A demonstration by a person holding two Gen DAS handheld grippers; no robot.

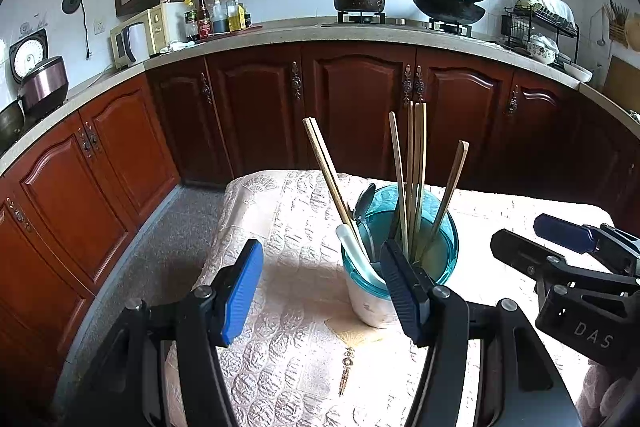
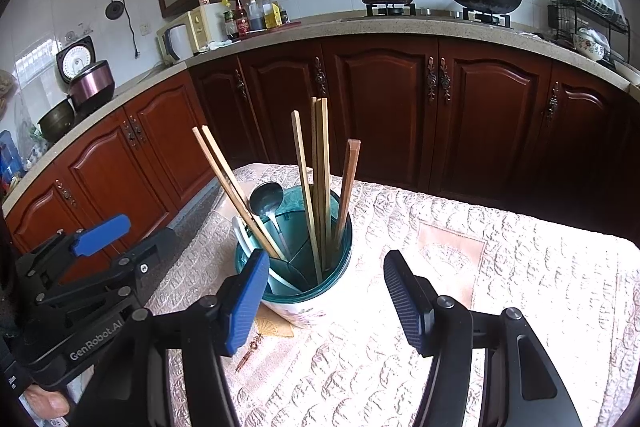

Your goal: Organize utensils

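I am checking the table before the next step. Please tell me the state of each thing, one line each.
Left gripper: open, empty.
Right gripper: open, empty.
Utensil holder: upright on the tablecloth.
Chopsticks: standing in the holder.
Metal spoon: bowl up, in the holder.

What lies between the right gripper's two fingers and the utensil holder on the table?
Only bare quilted tablecloth. In the right wrist view, the right gripper stands open just short of the utensil holder, with nothing in between.
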